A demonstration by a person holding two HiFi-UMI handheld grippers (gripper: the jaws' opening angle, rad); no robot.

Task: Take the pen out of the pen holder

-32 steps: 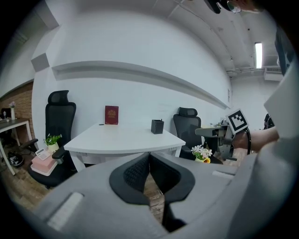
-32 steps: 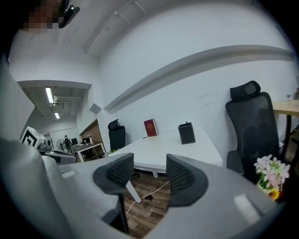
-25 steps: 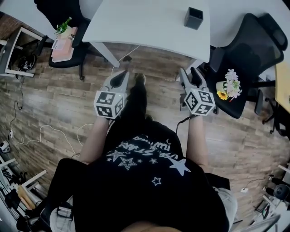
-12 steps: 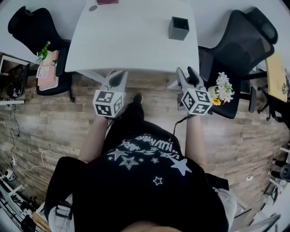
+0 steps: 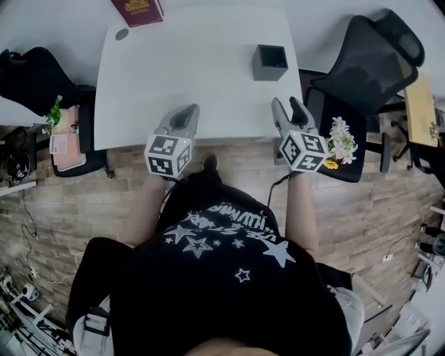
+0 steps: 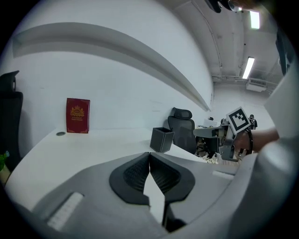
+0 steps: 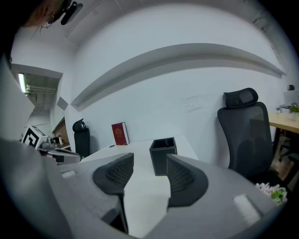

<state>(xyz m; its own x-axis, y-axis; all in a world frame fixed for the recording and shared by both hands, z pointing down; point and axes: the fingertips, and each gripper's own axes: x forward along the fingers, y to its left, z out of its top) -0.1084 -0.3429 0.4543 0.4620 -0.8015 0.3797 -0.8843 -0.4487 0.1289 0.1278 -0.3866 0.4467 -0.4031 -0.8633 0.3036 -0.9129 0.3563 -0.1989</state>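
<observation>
A black square pen holder (image 5: pixel 269 61) stands on the white table (image 5: pixel 195 76), towards its right side. No pen shows in it in any view. My left gripper (image 5: pixel 182 117) hovers over the table's near edge with its jaws shut and empty; in the left gripper view the pads (image 6: pixel 140 172) touch at their tips and the pen holder (image 6: pixel 161 139) lies ahead to the right. My right gripper (image 5: pixel 287 106) is open over the near right edge, short of the holder. In the right gripper view the pen holder (image 7: pixel 163 156) shows ahead between the spread pads (image 7: pixel 184 177).
A red booklet (image 5: pixel 138 10) leans at the table's far left, beside a small grey disc (image 5: pixel 122 33). A black office chair (image 5: pixel 368 55) stands right of the table, flowers (image 5: pixel 342 142) near my right gripper. Another chair (image 5: pixel 35 73) and a plant (image 5: pixel 54 115) are at left.
The person has stepped towards the table, so it has come nearer in view. Both grippers now reach over its near edge instead of hanging above the wooden floor.
</observation>
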